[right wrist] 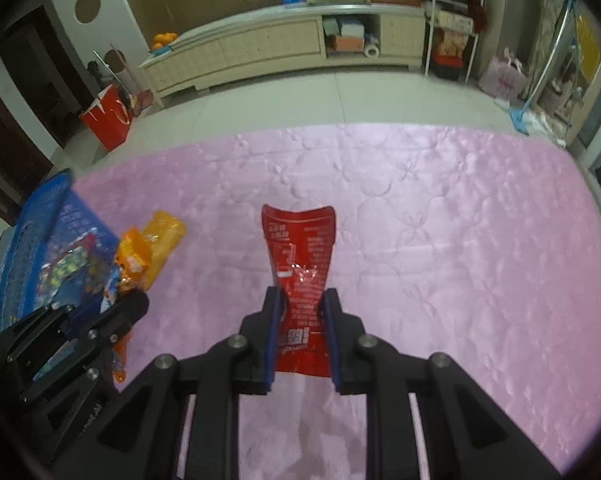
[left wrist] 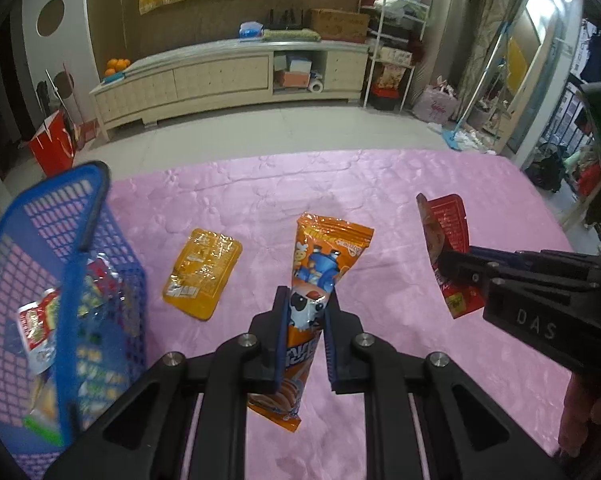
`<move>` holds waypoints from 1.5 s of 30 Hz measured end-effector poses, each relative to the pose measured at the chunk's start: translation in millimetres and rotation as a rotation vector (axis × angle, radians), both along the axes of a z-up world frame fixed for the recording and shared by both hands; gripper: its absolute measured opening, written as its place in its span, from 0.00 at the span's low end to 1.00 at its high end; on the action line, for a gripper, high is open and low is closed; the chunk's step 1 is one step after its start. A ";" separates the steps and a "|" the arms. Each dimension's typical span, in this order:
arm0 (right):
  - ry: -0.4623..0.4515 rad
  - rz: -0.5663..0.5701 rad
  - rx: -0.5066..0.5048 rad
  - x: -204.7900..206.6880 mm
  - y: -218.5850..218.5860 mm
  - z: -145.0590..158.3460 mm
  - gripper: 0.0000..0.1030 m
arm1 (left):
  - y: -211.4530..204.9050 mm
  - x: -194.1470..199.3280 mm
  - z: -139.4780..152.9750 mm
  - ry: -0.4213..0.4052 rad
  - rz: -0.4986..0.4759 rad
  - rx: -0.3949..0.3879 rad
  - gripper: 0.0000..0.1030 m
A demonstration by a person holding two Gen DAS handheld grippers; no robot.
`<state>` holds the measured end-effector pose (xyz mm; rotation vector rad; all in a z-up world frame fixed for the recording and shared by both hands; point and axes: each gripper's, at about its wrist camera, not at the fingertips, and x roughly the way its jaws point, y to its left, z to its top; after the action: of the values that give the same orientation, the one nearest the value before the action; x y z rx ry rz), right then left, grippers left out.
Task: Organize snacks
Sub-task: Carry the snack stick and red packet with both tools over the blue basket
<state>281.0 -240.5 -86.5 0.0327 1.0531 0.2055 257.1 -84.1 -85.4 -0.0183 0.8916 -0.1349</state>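
Observation:
My left gripper is shut on an orange cartoon snack packet and holds it above the pink tablecloth. My right gripper is shut on a red snack packet, also lifted; it shows in the left wrist view to the right. A blue mesh basket with several snack packs inside stands at the left, next to my left gripper. A yellow-orange pouch lies flat on the cloth between the basket and the left gripper.
The pink cloth covers the table to its far edge. Beyond it are tiled floor, a long cream cabinet and a red bag. The basket shows at the left in the right wrist view.

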 end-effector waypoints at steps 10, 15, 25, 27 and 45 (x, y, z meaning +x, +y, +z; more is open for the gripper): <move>-0.113 0.042 0.023 -58.4 21.8 57.4 0.24 | 20.6 -55.5 60.4 -0.113 -0.024 0.010 0.14; -0.155 0.073 0.051 -79.5 41.4 76.4 0.24 | 51.9 -73.5 78.5 -0.137 -0.011 -0.006 0.14; -0.163 0.155 0.086 -97.4 104.5 82.4 0.24 | 127.0 -104.6 92.6 -0.151 0.051 0.015 0.14; -0.160 0.171 0.092 -98.6 115.1 80.9 0.24 | 138.7 -105.8 92.1 -0.145 0.067 0.016 0.14; -0.084 0.238 0.099 -67.4 166.1 41.0 0.24 | 184.3 -55.6 50.4 -0.033 0.089 -0.087 0.14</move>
<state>213.6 -74.4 -45.4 -0.0123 0.9612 0.4713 201.5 100.2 -35.0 -0.1364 0.8498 -0.0905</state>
